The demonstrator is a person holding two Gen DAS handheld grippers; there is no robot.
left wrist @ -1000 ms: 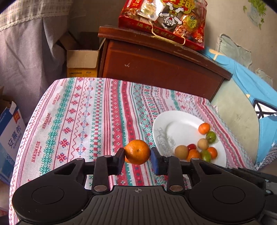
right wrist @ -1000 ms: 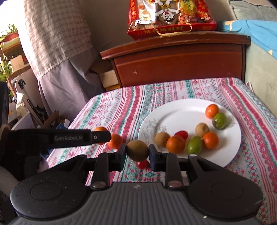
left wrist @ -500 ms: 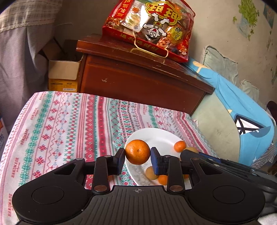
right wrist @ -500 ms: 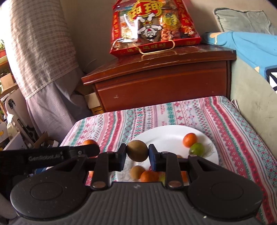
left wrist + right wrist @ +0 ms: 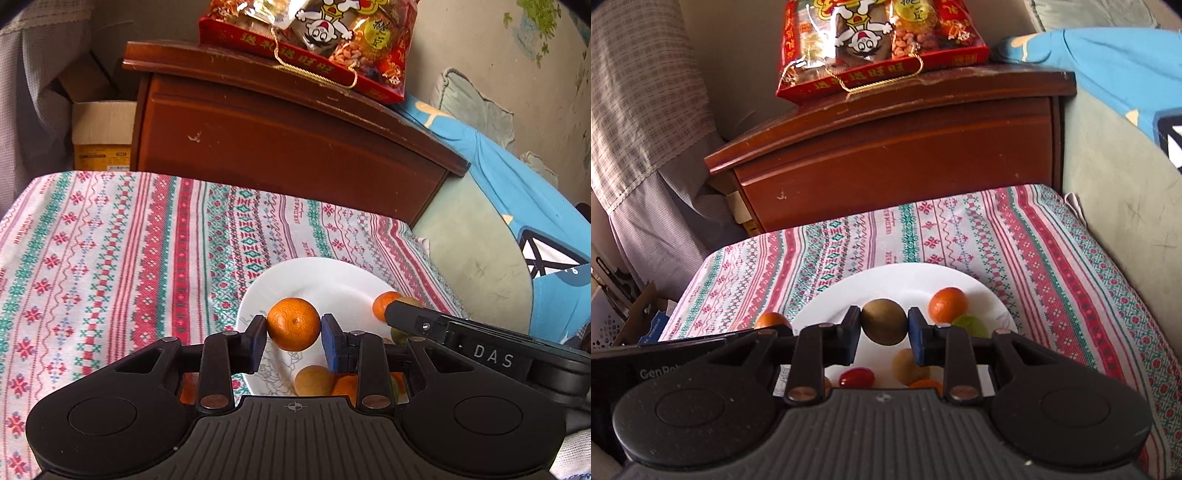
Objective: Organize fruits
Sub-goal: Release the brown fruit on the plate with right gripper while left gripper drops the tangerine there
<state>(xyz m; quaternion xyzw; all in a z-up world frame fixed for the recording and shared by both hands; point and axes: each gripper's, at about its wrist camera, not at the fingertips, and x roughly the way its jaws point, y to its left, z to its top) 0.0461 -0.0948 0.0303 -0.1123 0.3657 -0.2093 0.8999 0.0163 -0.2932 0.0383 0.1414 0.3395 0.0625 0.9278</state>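
Note:
My left gripper is shut on an orange mandarin and holds it above the near left part of a white plate. My right gripper is shut on a brown kiwi and holds it above the same plate. On the plate lie another mandarin, a green fruit, a brown fruit and a red one. The right gripper's body shows at the right of the left wrist view; the left gripper's body shows at the left of the right wrist view.
The plate rests on a striped patterned tablecloth. A brown wooden cabinet stands behind the table with a red snack bag on top. A cardboard box sits to its left, a green and blue bed to the right.
Both grippers have moved forward over the plate, each keeping its fruit. The plate now lies nearer and lower in both views.

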